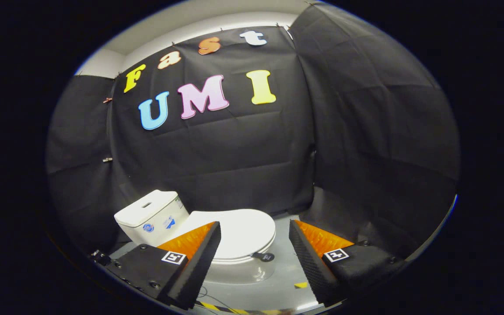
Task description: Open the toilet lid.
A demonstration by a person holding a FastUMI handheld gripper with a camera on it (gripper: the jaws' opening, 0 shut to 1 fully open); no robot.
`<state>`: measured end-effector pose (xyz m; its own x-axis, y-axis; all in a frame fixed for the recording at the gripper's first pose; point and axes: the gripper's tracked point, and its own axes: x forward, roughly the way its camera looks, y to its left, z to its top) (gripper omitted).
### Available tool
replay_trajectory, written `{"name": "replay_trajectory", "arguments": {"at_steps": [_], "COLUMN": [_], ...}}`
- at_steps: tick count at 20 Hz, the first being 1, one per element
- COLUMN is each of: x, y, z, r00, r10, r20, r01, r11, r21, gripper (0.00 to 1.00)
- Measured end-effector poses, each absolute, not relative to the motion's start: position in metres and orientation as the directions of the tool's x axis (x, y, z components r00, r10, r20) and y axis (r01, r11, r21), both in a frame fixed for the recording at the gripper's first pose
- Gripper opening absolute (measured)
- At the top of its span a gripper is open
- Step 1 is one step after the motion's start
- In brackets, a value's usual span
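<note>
Looking through the gripper view: gripper (pixel 254 245) sits wide open, holding nothing, fingers framing the toilet lid (pixel 239 234) at lower centre, lid down flat. Small tab (pixel 264 257) on its front rim looks like the intended grab point; tank (pixel 151 216) lower left marks the hinge side.

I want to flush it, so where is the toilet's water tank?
The white boxy water tank stands beyond the open claw, behind the closed white toilet lid, against the black cloth wall.
</note>
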<state>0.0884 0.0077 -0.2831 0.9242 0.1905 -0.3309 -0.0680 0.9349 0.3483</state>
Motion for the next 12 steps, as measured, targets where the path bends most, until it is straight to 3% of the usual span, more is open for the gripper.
{"name": "replay_trajectory", "arguments": {"at_steps": [9, 12], "x": [0.124, 0.143], "y": [0.015, -0.002], "z": [-0.382, -0.429], "r00": [0.815, 0.787], "r10": [0.333, 0.326], "r20": [-0.475, -0.524], "r01": [0.021, 0.110], "r11": [0.801, 0.761], "r21": [0.598, 0.640], "gripper": [0.98, 0.99]}}
